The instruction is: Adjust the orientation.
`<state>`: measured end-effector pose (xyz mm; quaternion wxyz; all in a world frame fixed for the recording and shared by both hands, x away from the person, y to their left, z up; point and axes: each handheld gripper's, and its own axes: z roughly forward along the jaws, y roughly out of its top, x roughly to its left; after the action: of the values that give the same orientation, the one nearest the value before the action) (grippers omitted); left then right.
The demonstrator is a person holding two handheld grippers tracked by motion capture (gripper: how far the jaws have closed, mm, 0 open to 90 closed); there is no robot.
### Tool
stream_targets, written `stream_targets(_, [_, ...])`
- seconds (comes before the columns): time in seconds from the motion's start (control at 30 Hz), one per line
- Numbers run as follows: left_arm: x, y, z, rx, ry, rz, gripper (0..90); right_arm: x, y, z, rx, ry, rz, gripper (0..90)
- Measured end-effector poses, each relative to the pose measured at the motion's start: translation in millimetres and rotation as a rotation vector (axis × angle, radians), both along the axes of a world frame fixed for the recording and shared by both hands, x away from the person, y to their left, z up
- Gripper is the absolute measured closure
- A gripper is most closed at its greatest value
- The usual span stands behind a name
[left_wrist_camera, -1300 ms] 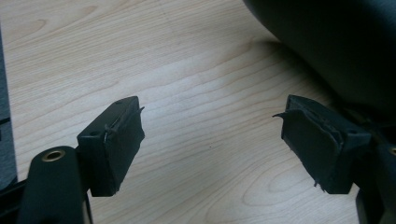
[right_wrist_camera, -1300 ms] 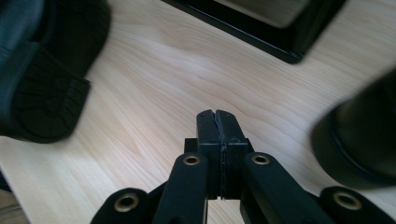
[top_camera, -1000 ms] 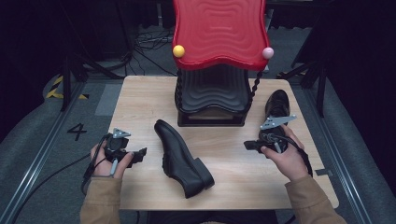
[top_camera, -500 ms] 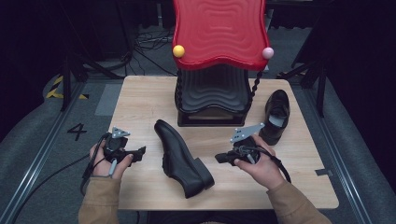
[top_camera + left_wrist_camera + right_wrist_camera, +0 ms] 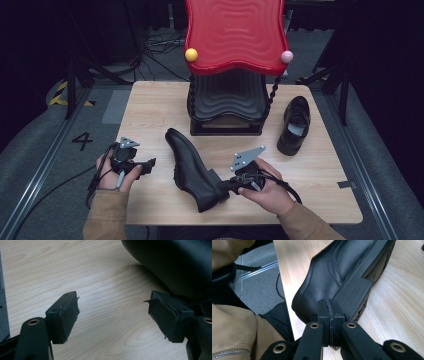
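At the shoe's [image 5: 192, 167] heel, the right hand-held gripper [image 5: 329, 307], closed and seemingly empty, could shove it off the counter [image 5: 320, 190].

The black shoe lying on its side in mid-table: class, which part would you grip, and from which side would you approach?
Probably the heel end of the black shoe. It lies on its side with heel toward the person, beside the shut right gripper. Open those jaws and come in from the near edge, closing across the narrow heel collar rather than the broad, smooth upper.
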<state>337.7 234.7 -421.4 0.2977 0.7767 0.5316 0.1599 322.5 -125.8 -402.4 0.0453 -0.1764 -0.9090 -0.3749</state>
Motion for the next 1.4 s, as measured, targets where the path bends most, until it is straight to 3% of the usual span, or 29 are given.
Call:
stream_targets(0.13, [0.0, 0.6, -0.1, 0.001, -0.003, 0.0, 24.5, 1.4, 1.1, -7.1, -0.029, 0.005, -0.013, 90.0])
stream_targets(0.47, [0.1, 0.8, -0.9, 0.002, -0.004, 0.004, 24.5, 4.1, -2.7, -7.6, -0.03, 0.005, -0.018, 90.0])
stream_targets(1.0, [0.3, 1.4, -0.8, 0.002, -0.002, 0.003, 24.4, 19.8, -27.9, -7.6, -0.048, 0.012, -0.12, 90.0])
stream_targets(1.17, [0.3, 1.0, -0.8, -0.002, -0.002, 0.006, 24.3, 26.8, -36.4, -11.4, -0.047, 0.039, -0.155, 90.0])
stream_targets(1.33, [0.5, 0.8, -1.0, -0.001, 0.0, 0.004, 24.3, 32.6, -41.9, -15.2, -0.005, 0.095, -0.161, 90.0])
stream_targets(1.4, [0.5, 1.0, -1.0, -0.001, 0.0, 0.004, 24.3, 33.8, -42.2, -17.3, -0.058, 0.048, -0.188, 90.0])
